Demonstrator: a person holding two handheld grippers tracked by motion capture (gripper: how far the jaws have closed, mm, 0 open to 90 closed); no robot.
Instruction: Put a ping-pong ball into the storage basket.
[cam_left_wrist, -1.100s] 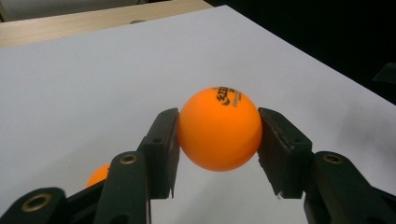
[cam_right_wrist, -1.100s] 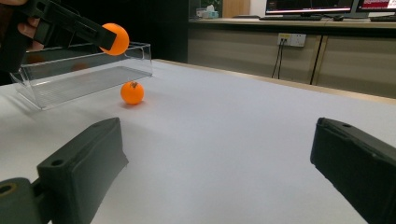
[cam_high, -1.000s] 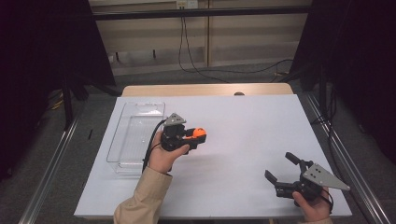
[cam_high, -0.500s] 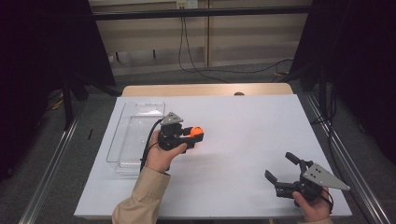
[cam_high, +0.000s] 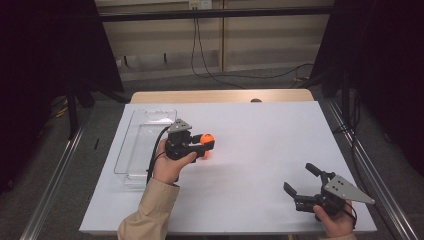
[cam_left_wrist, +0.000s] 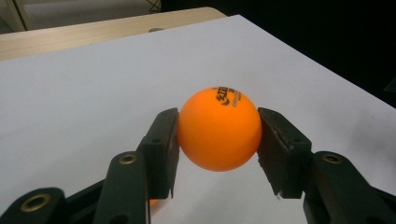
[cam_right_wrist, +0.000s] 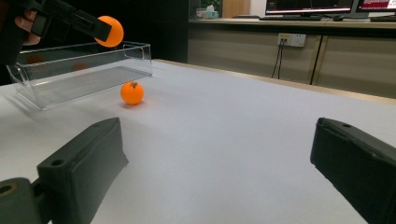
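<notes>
Nearest the person's edge of the white worktop (cam_high: 260, 150), the right tool (cam_high: 300, 181) rests low in the right hand (cam_high: 334, 220), its two black jaws spread wide with only bare surface between them; the right gripper view shows the same gap, one jaw at each lower corner.

Farther in and to the left, a beige-sleeved forearm (cam_high: 147, 212) leads up to the left hand (cam_high: 167, 165), which holds the left tool (cam_high: 206, 142) above the worktop. That tool is pinching a small glossy orange table-tennis ball with dark printed lettering (cam_left_wrist: 218, 128): in the left gripper view both black pads press against opposite sides of the ball, which sits clear of the surface below. From the high view the held ball (cam_high: 207, 138) lies just right of the tray's near half.

A second orange ball with a dark mark on top (cam_right_wrist: 132, 93) lies on the worktop near the tray's corner, under the raised tool; in the high view it is mostly hidden below the left tool, only an orange glow showing.

Beside the left hand stands a clear rectangular plastic tray (cam_high: 131, 150), long side running away from the person, near the worktop's left edge. In the right gripper view faint orange shapes show through its wall; whether they are reflections I cannot tell.

Beyond the white sheet a strip of pale wooden tabletop (cam_high: 220, 96) shows, then a wall with hanging cables (cam_high: 200, 55).
</notes>
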